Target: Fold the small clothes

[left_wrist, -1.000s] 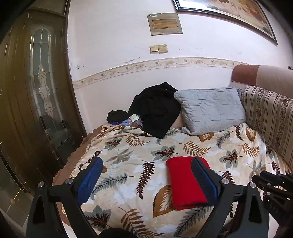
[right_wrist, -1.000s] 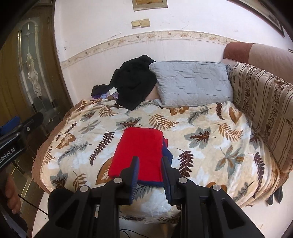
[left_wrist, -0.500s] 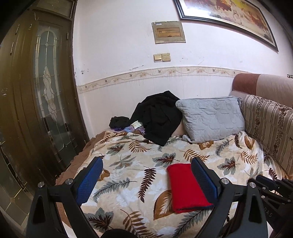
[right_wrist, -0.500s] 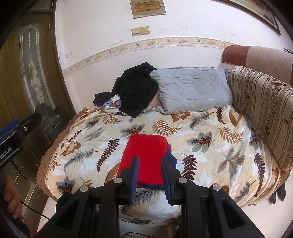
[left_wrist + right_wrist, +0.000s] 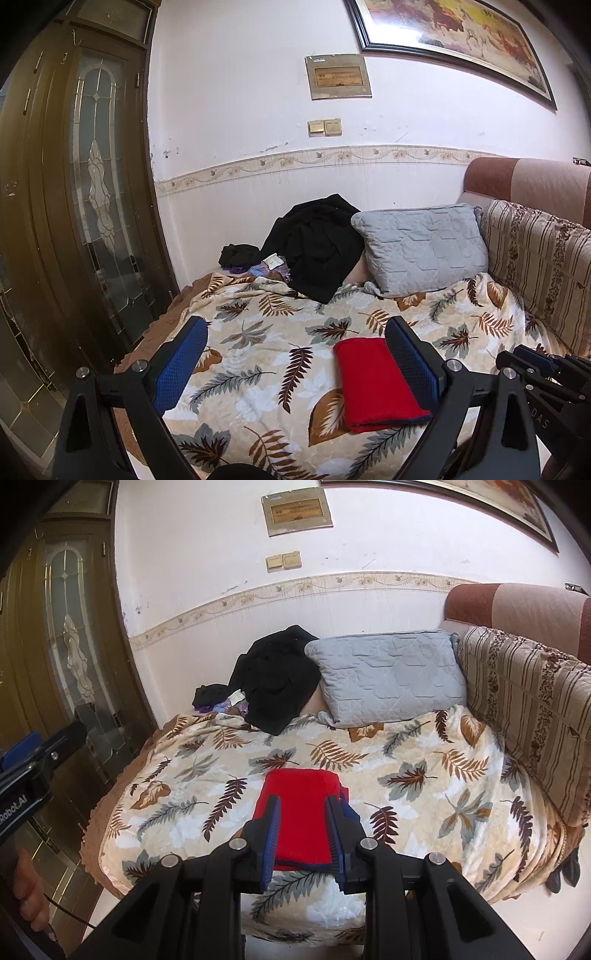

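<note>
Left gripper: jaws wide apart, empty, now pulled back higher from the bed.
Right gripper: jaws narrow but not closed, holding nothing, also drawn back.
Red cloth: folded flat on the bed, released; this fold seems finished.
Black clothes: a heap by the grey pillow, maybe next.

A folded red cloth lies on the leaf-print blanket; the right gripper hovers above it, jaws slightly apart.
</note>
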Available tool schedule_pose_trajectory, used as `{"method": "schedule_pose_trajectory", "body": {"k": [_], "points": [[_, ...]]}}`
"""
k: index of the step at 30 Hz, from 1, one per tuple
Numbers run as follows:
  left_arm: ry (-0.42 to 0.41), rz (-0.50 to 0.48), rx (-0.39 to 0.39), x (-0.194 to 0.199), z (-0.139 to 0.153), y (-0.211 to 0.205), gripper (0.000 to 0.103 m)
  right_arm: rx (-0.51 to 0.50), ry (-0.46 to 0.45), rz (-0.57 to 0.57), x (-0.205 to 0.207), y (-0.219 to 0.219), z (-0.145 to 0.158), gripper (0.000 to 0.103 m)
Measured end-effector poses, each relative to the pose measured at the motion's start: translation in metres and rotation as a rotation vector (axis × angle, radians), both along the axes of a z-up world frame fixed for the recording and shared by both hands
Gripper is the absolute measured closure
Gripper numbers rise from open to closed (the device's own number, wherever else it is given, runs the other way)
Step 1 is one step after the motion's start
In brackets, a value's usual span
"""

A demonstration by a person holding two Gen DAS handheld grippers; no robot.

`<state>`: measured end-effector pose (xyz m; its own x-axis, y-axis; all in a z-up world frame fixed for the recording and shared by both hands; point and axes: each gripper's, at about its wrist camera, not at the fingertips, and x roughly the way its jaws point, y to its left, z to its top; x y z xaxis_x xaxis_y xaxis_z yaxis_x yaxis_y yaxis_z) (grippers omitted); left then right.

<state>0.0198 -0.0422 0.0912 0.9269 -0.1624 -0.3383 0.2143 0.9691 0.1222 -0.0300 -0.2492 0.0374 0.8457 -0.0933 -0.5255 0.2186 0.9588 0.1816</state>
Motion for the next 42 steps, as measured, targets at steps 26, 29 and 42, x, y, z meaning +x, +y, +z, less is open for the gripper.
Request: {"method": "schedule_pose_trajectory", "body": {"k": [26, 29, 42], "points": [[0.022, 0.0, 0.026, 0.023, -0.004, -0.009, 0.006, -0.027, 0.006, -0.013, 0.026, -0.003, -0.006, 0.075], [0.022, 0.001, 0.024, 0.023, -0.004, -0.009, 0.006, -0.03, 0.003, -0.022, 0.026, -0.004, -0.006, 0.075], [0.031, 0.017, 0.003, 0.03, -0.005, -0.004, 0.006, -0.046, -0.014, -0.036, 0.024, -0.006, 0.001, 0.075]]}}
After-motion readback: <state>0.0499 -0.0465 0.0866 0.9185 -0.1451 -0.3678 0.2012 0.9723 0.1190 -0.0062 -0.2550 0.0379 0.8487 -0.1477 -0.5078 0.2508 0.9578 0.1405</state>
